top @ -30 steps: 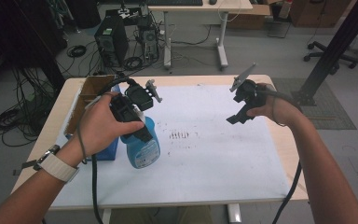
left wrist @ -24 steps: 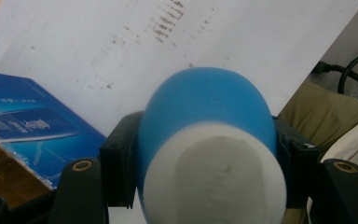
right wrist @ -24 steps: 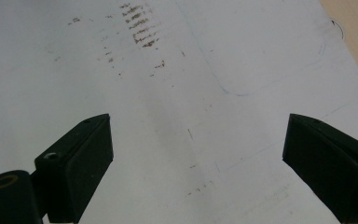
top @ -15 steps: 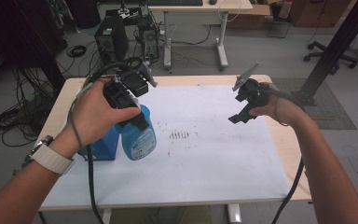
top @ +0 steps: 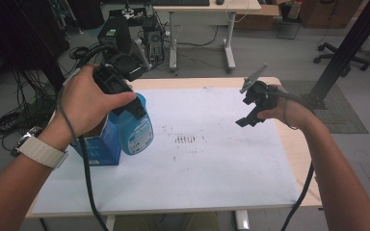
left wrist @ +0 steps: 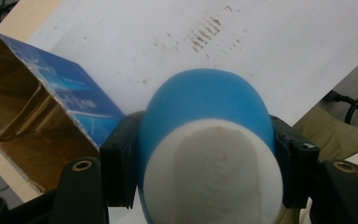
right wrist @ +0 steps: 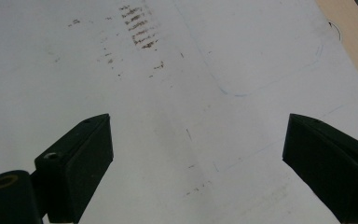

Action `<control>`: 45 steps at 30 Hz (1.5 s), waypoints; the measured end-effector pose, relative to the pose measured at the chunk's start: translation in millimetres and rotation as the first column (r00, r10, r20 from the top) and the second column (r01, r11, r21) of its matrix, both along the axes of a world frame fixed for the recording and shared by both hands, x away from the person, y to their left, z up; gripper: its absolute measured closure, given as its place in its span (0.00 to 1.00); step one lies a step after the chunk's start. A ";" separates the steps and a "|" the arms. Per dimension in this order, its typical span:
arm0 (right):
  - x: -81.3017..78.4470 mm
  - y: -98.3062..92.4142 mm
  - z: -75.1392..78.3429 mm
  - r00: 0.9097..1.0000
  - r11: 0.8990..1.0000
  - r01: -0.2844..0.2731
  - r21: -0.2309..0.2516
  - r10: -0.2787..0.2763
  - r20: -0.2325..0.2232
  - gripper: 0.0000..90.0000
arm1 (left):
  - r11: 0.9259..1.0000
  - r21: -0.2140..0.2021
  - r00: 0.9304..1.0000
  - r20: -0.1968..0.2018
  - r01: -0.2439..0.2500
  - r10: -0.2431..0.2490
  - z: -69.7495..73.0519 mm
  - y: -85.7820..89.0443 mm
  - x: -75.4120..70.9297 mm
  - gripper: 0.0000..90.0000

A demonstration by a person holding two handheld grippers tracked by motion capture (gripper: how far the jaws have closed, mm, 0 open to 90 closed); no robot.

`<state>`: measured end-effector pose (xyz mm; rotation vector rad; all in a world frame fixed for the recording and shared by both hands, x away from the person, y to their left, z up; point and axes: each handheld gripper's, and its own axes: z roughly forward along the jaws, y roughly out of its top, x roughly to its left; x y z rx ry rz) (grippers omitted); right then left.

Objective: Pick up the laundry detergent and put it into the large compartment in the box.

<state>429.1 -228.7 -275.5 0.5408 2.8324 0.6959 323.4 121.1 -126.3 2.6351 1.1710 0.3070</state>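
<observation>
Left gripper [top: 136,109], left of centre in the high view: jaws clamped on the translucent blue plastic spray bottle [top: 134,130], just beside the open blue cardboard box [top: 98,147]. Right gripper [top: 246,108], right of centre: jaws spread wide, nothing held, above the stained white table sheet [top: 212,163].

A robotics lab or tech workroom.

Grey carpet runs underfoot, with black cables [top: 9,122] coiled loose on it at the left. Past the wooden bench [top: 298,159], covered by a stained white sheet [top: 212,159], stand computer towers [top: 114,29], a white-legged desk [top: 207,6], an office chair's castors [top: 339,50] and a black metal rig post [top: 347,48].
</observation>
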 end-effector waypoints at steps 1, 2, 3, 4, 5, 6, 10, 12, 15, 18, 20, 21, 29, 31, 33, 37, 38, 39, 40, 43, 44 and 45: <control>0.1 0.0 0.0 1.000 1.000 0.000 0.000 0.000 0.000 0.09 | 1.000 0.002 1.000 -0.001 -0.008 0.008 1.0 0.8 0.6 0.41; 0.2 0.0 -0.1 1.000 1.000 -0.001 -0.001 0.001 0.000 0.09 | 1.000 0.002 1.000 -0.001 -0.016 0.016 2.4 2.0 1.4 0.41; 0.3 0.0 -0.1 1.000 1.000 -0.001 -0.001 0.001 0.001 0.09 | 1.000 -0.002 1.000 -0.003 -0.027 0.027 3.5 3.3 2.3 0.41; 0.6 0.0 -0.4 1.000 1.000 -0.002 -0.002 0.002 0.000 0.09 | 0.999 -0.004 0.999 -0.005 -0.036 0.036 4.8 4.7 3.3 0.41; 0.8 0.1 -0.5 1.000 1.000 -0.002 -0.002 0.002 -0.001 0.09 | 0.999 -0.011 0.999 -0.002 -0.046 0.046 6.0 6.2 3.9 0.41; 0.8 0.1 -0.5 1.000 1.000 -0.002 -0.002 0.002 -0.001 0.09 | 0.999 -0.011 0.999 -0.003 -0.049 0.049 6.9 7.4 4.6 0.41; 1.7 1.0 -0.3 1.000 1.000 -0.002 0.000 0.002 0.000 0.09 | 0.998 -0.007 0.998 -0.002 -0.065 0.065 10.6 10.9 7.0 0.41; 2.2 1.5 -0.7 1.000 1.000 -0.004 0.001 0.004 0.000 0.09 | 0.997 -0.009 0.997 0.003 -0.079 0.079 13.1 12.2 7.9 0.41; 2.9 2.4 -1.3 1.000 1.000 -0.008 0.000 0.008 -0.001 0.09 | 0.995 -0.009 0.995 0.003 -0.101 0.101 17.0 14.1 9.7 0.41; 3.1 2.7 -1.5 1.000 1.000 -0.008 0.000 0.008 -0.001 0.09 | 0.992 -0.017 0.992 0.007 -0.124 0.124 21.3 16.9 11.6 0.41; 3.1 2.6 -1.4 1.000 1.000 -0.009 0.000 0.009 -0.001 0.09 | 0.990 -0.019 0.991 0.007 -0.137 0.137 23.4 18.8 13.0 0.41; 3.1 2.4 -1.4 1.000 1.000 -0.009 0.000 0.009 -0.001 0.09 | 0.990 -0.019 0.990 0.006 -0.142 0.143 24.2 19.7 13.5 0.41; 3.8 1.0 -1.1 1.000 1.000 -0.005 0.003 0.005 0.001 0.09 | 0.981 -0.024 0.981 0.001 -0.195 0.195 31.4 29.1 18.3 0.42; 4.1 1.1 -1.1 1.000 1.000 -0.005 0.002 0.005 0.001 0.09 | 0.978 -0.023 0.978 0.003 -0.208 0.208 33.1 31.4 19.6 0.42; 4.3 1.3 -1.5 1.000 1.000 -0.006 0.001 0.006 0.000 0.09 | 0.974 -0.024 0.974 0.002 -0.225 0.225 34.6 34.8 21.5 0.42; 4.9 1.3 -2.0 1.000 1.000 -0.004 -0.001 0.004 0.000 0.09 | 0.967 -0.030 0.968 0.005 -0.252 0.252 37.3 39.9 23.7 0.42; 5.2 1.2 -1.9 1.000 1.000 -0.004 -0.001 0.004 0.001 0.09 | 0.966 -0.032 0.966 0.004 -0.257 0.257 38.1 41.4 24.3 0.42; 5.3 1.3 -2.0 1.000 1.000 -0.004 0.000 0.004 0.000 0.09 | 0.964 -0.036 0.965 0.004 -0.262 0.263 38.9 43.0 25.0 0.42; 5.5 1.3 -2.1 1.000 1.000 -0.004 -0.001 0.004 0.000 0.09 | 0.963 -0.038 0.964 0.002 -0.267 0.268 39.6 44.7 25.6 0.42; 5.8 1.6 -2.6 1.000 1.000 -0.004 -0.003 0.004 -0.002 0.09 | 0.957 -0.048 0.959 0.000 -0.285 0.285 41.4 48.8 27.1 0.42; 6.0 1.6 -2.7 1.000 1.000 -0.005 0.000 0.005 0.000 0.09 | 0.956 -0.051 0.957 0.001 -0.289 0.290 42.0 50.1 27.6 0.42; 6.3 1.6 -2.7 1.000 1.000 -0.007 0.000 0.007 0.001 0.09 | 0.955 -0.052 0.956 0.002 -0.294 0.294 42.7 51.2 28.0 0.42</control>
